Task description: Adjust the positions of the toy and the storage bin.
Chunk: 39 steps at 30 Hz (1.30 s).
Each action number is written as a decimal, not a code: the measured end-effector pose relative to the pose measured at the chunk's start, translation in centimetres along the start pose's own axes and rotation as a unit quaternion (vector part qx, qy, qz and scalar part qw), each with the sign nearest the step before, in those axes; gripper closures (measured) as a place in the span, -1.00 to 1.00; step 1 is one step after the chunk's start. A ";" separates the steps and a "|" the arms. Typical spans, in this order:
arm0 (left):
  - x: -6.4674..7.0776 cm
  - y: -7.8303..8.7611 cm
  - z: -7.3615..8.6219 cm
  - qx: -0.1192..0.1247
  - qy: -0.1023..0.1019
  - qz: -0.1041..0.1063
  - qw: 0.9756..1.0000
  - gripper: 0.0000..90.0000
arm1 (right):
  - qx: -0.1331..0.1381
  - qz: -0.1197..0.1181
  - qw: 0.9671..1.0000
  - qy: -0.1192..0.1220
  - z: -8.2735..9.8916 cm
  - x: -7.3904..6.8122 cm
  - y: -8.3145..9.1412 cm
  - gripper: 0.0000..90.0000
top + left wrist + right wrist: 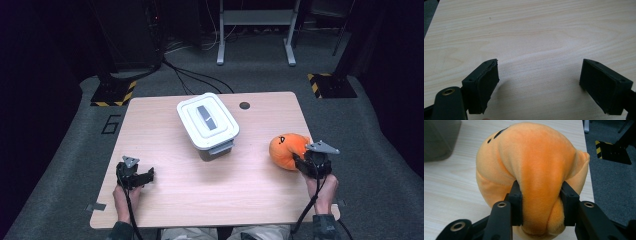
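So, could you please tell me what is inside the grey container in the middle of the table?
That cannot be seen: the white lid sits on the grey container and covers its inside. On top, the lid shows a grey handle strip.

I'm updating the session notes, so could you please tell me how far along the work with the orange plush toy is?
Done: the right gripper has its jaws pinched on the orange plush toy at the table's right edge. In hand: the toy is gripped, seemingly resting on the table. Left: the white-lidded bin is closed, and the left gripper waits open over bare wood.
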<state>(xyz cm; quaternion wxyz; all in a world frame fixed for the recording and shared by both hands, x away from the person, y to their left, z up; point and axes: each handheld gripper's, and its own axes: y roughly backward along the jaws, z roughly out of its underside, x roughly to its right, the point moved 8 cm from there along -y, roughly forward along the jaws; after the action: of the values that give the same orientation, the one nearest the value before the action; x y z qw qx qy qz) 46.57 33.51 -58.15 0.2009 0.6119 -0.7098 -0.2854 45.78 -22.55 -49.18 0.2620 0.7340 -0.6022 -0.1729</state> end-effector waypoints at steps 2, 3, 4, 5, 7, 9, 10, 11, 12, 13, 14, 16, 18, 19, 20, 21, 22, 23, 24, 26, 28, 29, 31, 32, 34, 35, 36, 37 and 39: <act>0.0 0.0 0.0 0.000 0.000 0.000 1.000 -0.66 | -0.001 0.004 1.000 -0.004 -0.1 0.4 -0.3 0.36; 0.0 0.0 0.0 0.000 0.000 0.000 1.000 -0.66 | 0.000 0.006 1.000 -0.005 -0.1 0.5 -0.4 0.36; 0.0 0.0 0.0 0.000 0.000 0.000 1.000 -0.66 | -0.001 0.009 1.000 -0.005 -0.1 0.7 -0.5 0.36; 0.0 0.0 0.0 0.000 0.000 0.000 1.000 -0.66 | -0.001 0.011 1.000 -0.008 -0.1 0.9 -0.6 0.35; 0.0 0.0 0.0 0.000 0.000 0.000 1.000 -0.66 | -0.002 0.018 1.000 -0.014 -0.1 1.3 -0.8 0.35; 0.0 0.0 0.0 0.000 0.000 0.000 1.000 -0.66 | -0.003 0.020 1.000 -0.018 -0.1 1.7 -1.1 0.33; 0.0 0.0 0.0 0.000 0.000 0.000 1.000 -0.66 | -0.005 0.021 1.000 -0.023 0.1 1.9 -1.3 0.33; 0.0 0.0 0.0 0.000 0.000 0.000 1.000 -0.66 | -0.009 0.019 0.999 -0.027 0.3 2.0 -1.5 0.32; 0.0 0.0 0.0 0.000 0.000 0.000 1.000 -0.66 | -0.015 0.021 0.999 -0.029 0.7 2.1 -1.8 0.30; 0.0 0.0 0.0 0.000 0.000 0.000 1.000 -0.66 | -0.022 0.021 0.999 -0.036 1.1 2.3 -2.2 0.29; 0.0 0.0 0.0 0.000 0.000 0.000 1.000 -0.66 | -0.021 0.021 0.999 -0.044 1.4 2.4 -2.4 0.28; 0.0 0.0 0.0 0.000 0.000 0.000 1.000 -0.66 | -0.022 0.016 0.998 -0.054 1.9 2.8 -2.5 0.25; 0.0 0.0 0.0 0.000 0.000 0.000 1.000 -0.66 | -0.026 0.013 0.998 -0.057 2.2 3.0 -2.5 0.22; 0.0 0.0 0.0 0.000 0.000 0.000 1.000 -0.66 | -0.027 0.013 0.998 -0.057 2.3 3.0 -2.4 0.17; 0.0 0.0 0.0 0.000 -0.001 -0.001 1.000 -0.66 | -0.027 0.013 0.998 -0.059 2.3 3.1 -2.4 0.08; 0.0 0.0 0.0 0.000 -0.001 -0.001 1.000 -0.66 | -0.027 0.011 0.998 -0.062 2.3 3.1 -2.3 -0.02; 0.0 0.0 0.0 0.000 0.000 -0.001 1.000 -0.66 | -0.023 0.008 0.998 -0.064 2.2 3.1 -2.3 -0.11; 0.0 0.0 0.0 0.000 -0.001 -0.001 1.000 -0.66 | -0.020 0.009 0.997 -0.069 2.1 3.1 -2.2 -0.23; 0.0 0.0 0.0 0.000 -0.001 -0.001 1.000 -0.66 | -0.015 0.006 0.997 -0.071 2.0 3.2 -2.2 -0.36; 0.0 0.0 0.0 0.000 0.000 0.000 1.000 -0.66 | -0.008 0.002 0.997 -0.077 1.8 3.1 -2.0 -0.52; 0.0 0.0 0.0 -0.001 0.001 0.000 1.000 -0.66 | 0.001 0.002 0.997 -0.075 1.4 2.9 -1.8 -0.61; 0.0 0.0 0.0 0.000 0.002 0.001 1.000 -0.66 | 0.005 0.002 0.997 -0.072 1.3 2.8 -1.6 -0.66; -0.1 -0.1 0.0 -0.003 0.006 0.007 1.000 -0.66 | 0.012 -0.001 0.997 -0.070 0.9 2.6 -1.2 -0.70; -0.2 -0.1 0.0 -0.005 0.011 0.012 1.000 -0.66 | 0.016 -0.003 0.998 -0.068 0.7 2.4 -0.9 -0.72; -0.4 -0.2 0.1 -0.010 0.024 0.025 0.999 -0.66 | 0.019 -0.008 0.998 -0.062 0.4 2.0 -0.6 -0.76; -0.3 -0.2 0.1 -0.011 0.023 0.025 0.999 -0.66 | 0.022 -0.011 0.998 -0.055 0.2 1.8 -0.4 -0.76; -0.3 -0.3 0.0 -0.010 0.023 0.026 0.999 -0.66 | 0.023 -0.012 0.998 -0.054 0.1 1.6 -0.2 -0.77; -0.3 -0.3 0.0 -0.011 0.023 0.026 0.999 -0.66 | 0.025 -0.015 0.998 -0.052 -0.1 1.4 -0.1 -0.78; -0.3 -0.3 0.0 -0.011 0.023 0.026 0.999 -0.66 | 0.033 -0.022 0.998 -0.042 -0.7 0.8 0.4 -0.78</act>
<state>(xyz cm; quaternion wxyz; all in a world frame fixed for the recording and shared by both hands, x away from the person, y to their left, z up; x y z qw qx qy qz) 46.78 33.77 -58.34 0.2316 0.5976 -0.7172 -0.2736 46.03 -23.25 -48.38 0.2085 0.7472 -0.6019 -0.1897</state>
